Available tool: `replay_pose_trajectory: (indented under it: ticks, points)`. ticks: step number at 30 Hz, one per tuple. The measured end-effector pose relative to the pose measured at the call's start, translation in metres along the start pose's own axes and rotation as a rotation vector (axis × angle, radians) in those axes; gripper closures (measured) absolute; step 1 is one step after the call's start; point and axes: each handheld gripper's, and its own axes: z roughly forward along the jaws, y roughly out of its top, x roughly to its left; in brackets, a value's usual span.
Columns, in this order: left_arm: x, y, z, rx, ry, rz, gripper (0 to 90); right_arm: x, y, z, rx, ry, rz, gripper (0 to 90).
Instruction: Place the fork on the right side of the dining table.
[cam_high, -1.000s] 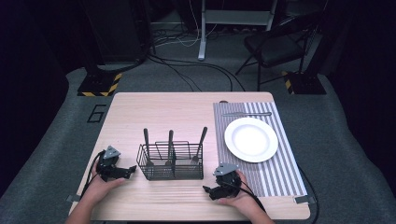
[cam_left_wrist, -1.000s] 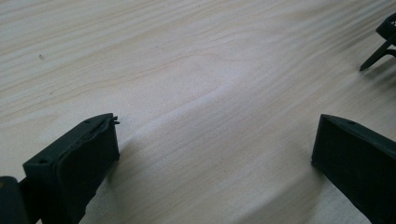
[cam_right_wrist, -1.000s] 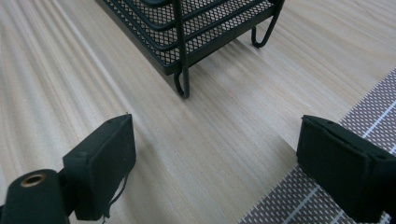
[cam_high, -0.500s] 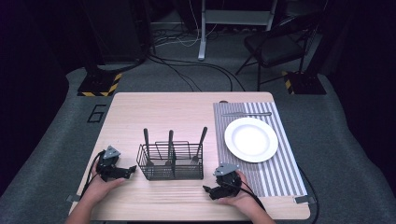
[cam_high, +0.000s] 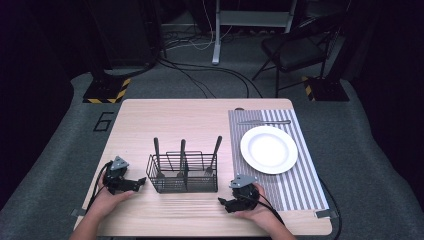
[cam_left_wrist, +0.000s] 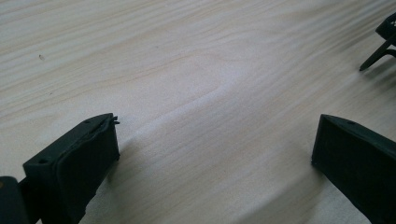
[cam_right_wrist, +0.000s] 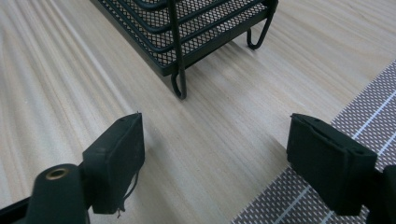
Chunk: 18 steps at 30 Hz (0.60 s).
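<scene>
**Two grippers rest beside the wire caddy**

While both hands lie low at the near edge of the pale, fine-grained wooden table, the black wire-mesh cutlery caddy stands between them, just short of the table's middle. It is a boxy basket of thin rods and perforated mesh on small looped feet, and three dark-handled utensils stand upright in its compartments.

The left gripper, matt black and blocky, sits just beside the caddy's left end; its jaws stand wide apart over bare wood with nothing between them. The right gripper lies near the caddy's right front corner, at the edge of the grey-and-white striped woven placemat. Its jaws have just been closing a little, yet they remain well apart, with only wood grain and the mat's edge between them.

On the mat rests a smooth, round white plate, and a slim metal knife lies beyond it. Open wood stretches behind the caddy and along the front edge.
</scene>
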Motion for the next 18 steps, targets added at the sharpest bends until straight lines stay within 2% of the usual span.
replay_pose_trajectory:
  ticks: [2,7,8,11,18]
  points:
    - [0.0,0.0,0.0,0.0,-0.002,-0.005,0.4,0.001,0.001,-0.001,0.004,-0.005,-0.003,25.6]
    - [0.0,0.0,0.0,0.0,-0.002,-0.003,0.4,0.001,0.003,-0.004,0.016,0.006,0.016,28.7]
    - [0.0,0.0,0.0,-0.001,-0.002,-0.006,0.4,0.002,0.004,-0.006,0.008,0.005,0.035,29.7]
    - [0.0,0.0,0.0,0.001,0.001,0.006,0.4,0.002,0.007,-0.012,-0.005,-0.006,0.032,31.8]
    - [0.0,0.0,0.0,0.0,-0.002,-0.005,0.4,0.004,0.015,-0.022,-0.011,-0.016,0.105,36.8]
